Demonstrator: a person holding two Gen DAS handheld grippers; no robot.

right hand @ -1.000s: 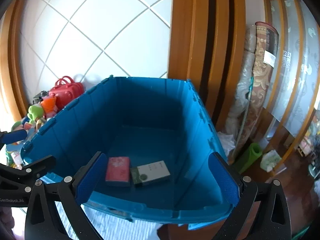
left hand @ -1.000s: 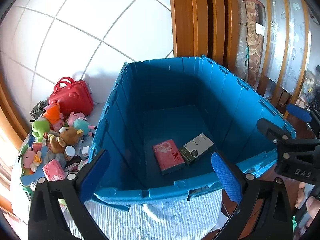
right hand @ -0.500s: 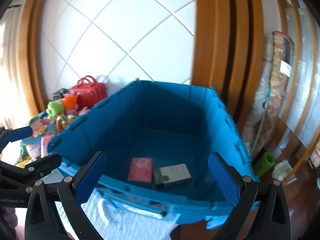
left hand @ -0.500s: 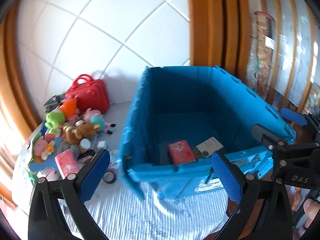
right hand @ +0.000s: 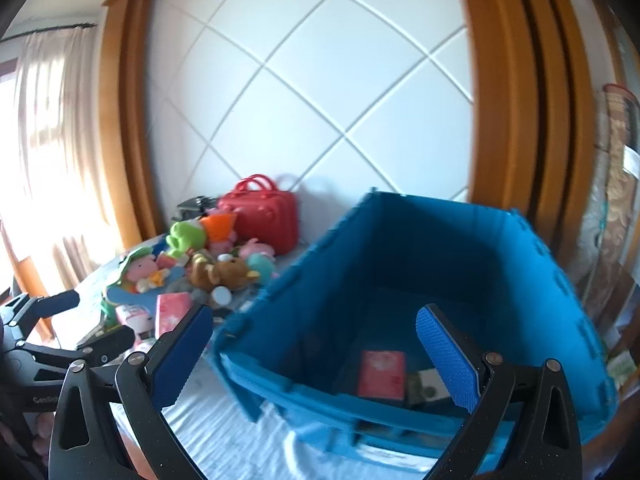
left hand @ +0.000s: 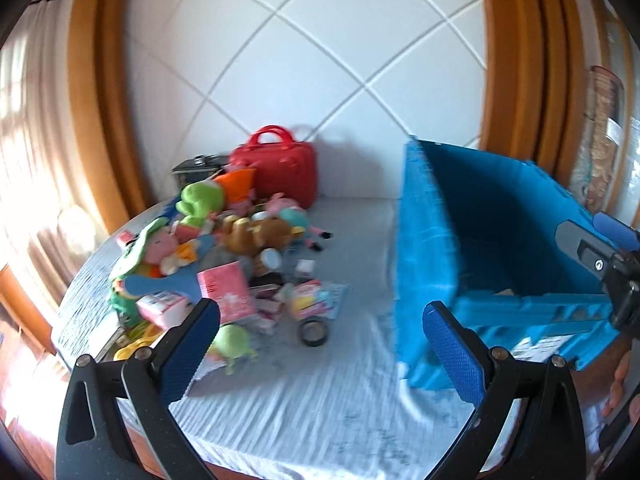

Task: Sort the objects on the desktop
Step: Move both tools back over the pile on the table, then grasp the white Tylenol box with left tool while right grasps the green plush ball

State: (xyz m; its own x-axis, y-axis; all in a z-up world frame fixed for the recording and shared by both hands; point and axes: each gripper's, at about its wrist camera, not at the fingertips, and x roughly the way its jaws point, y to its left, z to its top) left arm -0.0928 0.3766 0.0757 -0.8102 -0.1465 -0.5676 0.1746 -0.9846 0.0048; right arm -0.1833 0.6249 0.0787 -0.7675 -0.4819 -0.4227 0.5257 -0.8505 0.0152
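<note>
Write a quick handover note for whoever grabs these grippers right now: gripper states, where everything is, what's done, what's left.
Left gripper: jaws open, empty, facing the toy pile.
Right gripper: jaws open, empty, above the near rim of the blue bin.
Done: a red box and a dark-and-white box lie on the bin floor.
Left: the pile beside the bin on the white cloth, including plush toys, a pink box, a tape roll and a red case.
</note>
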